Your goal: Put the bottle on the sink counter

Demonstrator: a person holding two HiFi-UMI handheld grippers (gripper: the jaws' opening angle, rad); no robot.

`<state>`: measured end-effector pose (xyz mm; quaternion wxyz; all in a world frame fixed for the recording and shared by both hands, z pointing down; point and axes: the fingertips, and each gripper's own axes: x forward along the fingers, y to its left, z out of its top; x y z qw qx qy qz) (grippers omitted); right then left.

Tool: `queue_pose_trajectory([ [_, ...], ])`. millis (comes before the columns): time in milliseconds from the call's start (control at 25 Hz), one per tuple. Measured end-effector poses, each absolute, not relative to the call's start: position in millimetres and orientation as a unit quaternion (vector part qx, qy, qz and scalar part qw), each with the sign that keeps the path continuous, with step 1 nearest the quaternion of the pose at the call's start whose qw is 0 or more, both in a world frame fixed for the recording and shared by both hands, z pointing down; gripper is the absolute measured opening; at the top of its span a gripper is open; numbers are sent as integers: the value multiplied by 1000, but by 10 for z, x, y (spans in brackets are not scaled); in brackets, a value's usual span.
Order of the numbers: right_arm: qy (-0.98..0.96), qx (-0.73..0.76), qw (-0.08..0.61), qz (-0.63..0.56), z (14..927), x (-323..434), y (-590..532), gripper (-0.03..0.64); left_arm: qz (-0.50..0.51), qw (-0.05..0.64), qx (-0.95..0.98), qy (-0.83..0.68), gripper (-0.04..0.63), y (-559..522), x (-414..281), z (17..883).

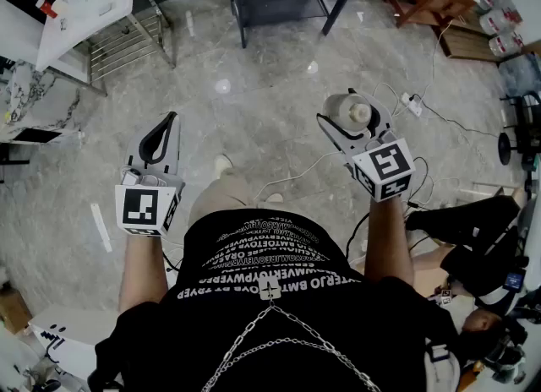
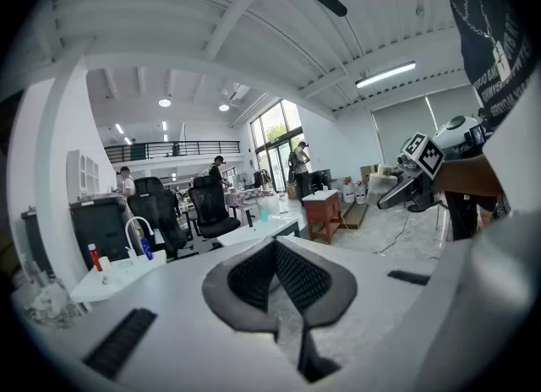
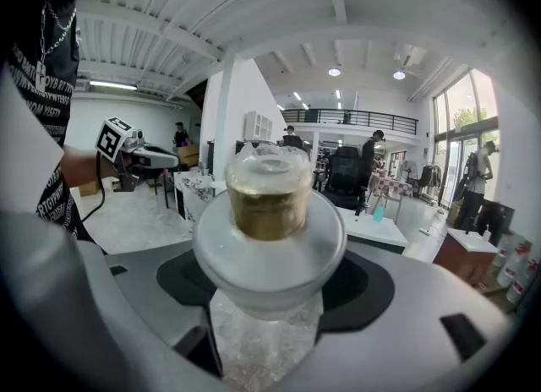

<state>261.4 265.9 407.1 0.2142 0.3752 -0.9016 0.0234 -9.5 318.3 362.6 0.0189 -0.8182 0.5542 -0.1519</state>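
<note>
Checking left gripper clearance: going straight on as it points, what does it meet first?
Nothing close. Beyond the shut left gripper, the first thing in line looks like the white-topped table, though depth is hard to judge.

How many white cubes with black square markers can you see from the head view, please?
2. One white cube with black square markers is on the left gripper; the other on the right gripper, which grips a frosted glass bottle. None seems hidden.

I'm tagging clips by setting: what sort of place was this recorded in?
Probably an open-plan office or lab workspace, not a home: black office chairs, a railed mezzanine overhead, and a free-standing white sink counter with a tap, set up in the open hall.
</note>
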Motion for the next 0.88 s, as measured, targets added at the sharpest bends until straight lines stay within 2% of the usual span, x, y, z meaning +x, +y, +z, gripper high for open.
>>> queue_pose_trajectory([
  [480, -902, 375, 214, 15, 4036, 2004, 3110, 334, -155, -1, -806, 571, 6, 3647, -770, 3734],
  [880, -893, 397, 210, 15, 3721, 1223, 3228, 333, -120, 32, -817, 564, 6, 3597, -1596, 3453],
])
